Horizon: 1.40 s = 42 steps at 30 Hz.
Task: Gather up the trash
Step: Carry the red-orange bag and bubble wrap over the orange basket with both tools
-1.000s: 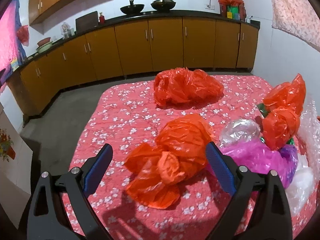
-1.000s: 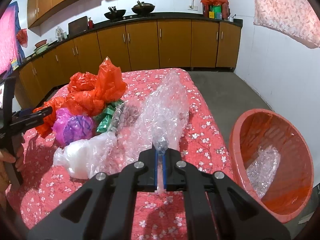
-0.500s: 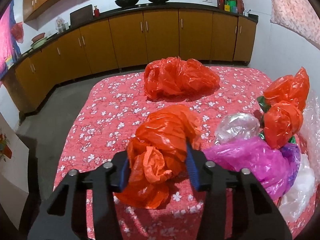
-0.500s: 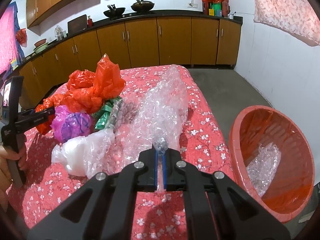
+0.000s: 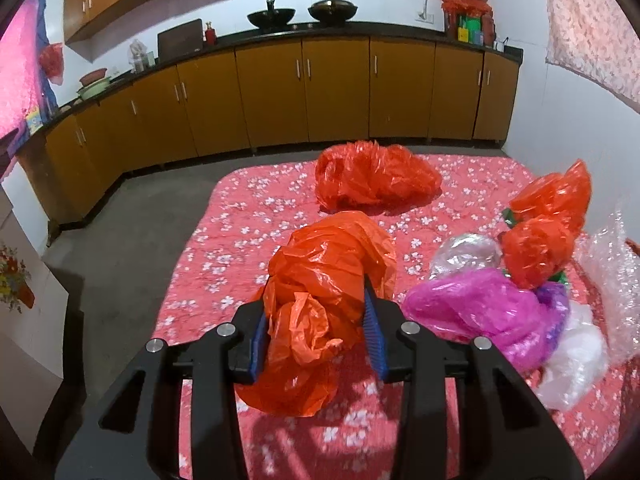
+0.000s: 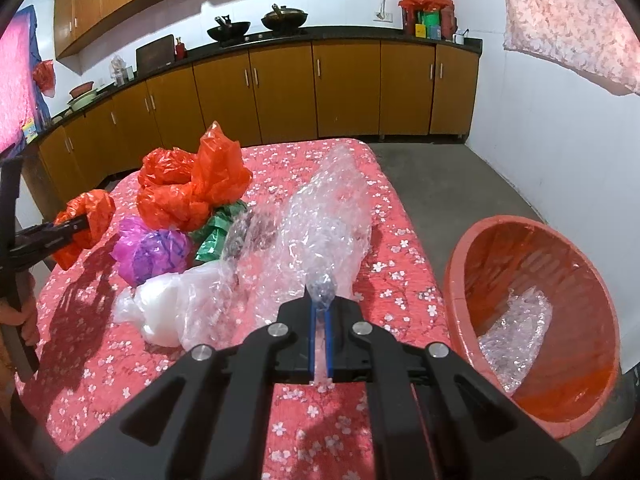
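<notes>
My left gripper (image 5: 318, 334) is shut on a crumpled orange plastic bag (image 5: 328, 276) on the red flowered tablecloth (image 5: 240, 240); it also shows in the right wrist view (image 6: 84, 226). My right gripper (image 6: 320, 320) is shut on the near end of a long sheet of clear bubble wrap (image 6: 320, 224) that lies across the table. A red basket (image 6: 536, 304) stands on the floor at the right, with bubble wrap inside.
More trash lies on the table: an orange bag at the far side (image 5: 372, 178), two orange bags (image 5: 548, 224), a magenta bag (image 5: 480, 308), a white bag (image 6: 160, 308), a green wrapper (image 6: 216, 232). Kitchen cabinets (image 5: 320, 92) line the far wall.
My left gripper closed from wide open onto the near orange bag and has lifted it slightly. My right gripper stayed shut on the bubble wrap and barely moved.
</notes>
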{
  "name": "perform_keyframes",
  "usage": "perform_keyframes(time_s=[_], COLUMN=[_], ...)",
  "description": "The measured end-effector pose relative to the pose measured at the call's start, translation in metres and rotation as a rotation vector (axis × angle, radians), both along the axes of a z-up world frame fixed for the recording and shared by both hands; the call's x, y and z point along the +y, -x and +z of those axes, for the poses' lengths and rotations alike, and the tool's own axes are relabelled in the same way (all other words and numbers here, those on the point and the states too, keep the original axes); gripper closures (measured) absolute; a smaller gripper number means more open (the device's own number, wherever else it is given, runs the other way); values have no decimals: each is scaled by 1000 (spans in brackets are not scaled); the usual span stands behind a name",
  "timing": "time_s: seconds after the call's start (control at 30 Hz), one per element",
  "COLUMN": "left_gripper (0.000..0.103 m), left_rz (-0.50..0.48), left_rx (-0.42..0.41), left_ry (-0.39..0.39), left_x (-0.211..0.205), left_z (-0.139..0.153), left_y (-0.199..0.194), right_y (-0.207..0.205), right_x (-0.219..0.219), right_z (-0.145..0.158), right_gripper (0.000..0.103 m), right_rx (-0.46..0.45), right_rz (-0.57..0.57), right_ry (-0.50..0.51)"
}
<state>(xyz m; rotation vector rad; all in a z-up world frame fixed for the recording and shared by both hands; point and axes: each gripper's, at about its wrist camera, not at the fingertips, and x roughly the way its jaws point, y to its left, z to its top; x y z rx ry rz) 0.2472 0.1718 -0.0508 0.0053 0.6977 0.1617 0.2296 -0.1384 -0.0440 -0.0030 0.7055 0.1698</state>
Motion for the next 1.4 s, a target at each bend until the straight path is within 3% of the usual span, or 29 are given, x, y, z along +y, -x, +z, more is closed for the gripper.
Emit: perform_keyframes(time_s=[0.37,0.67,1.4], left_gripper=[63,63,63], left_rz=[-65,-170,-351], left_rx=[-62,-104,-104], left_ry=[5,19,34], left_x=[-36,-91,-228], left_z=[39,61,59], left_y=[33,47,50], right_y=[26,47,72], right_x=[-16,-51,-164], right_z=[22,41,47], right_gripper=[98,98,98], right_rx=[-47,-90,-109], right_rz=[-5,-53,-237], right_ry=[-5,3,46])
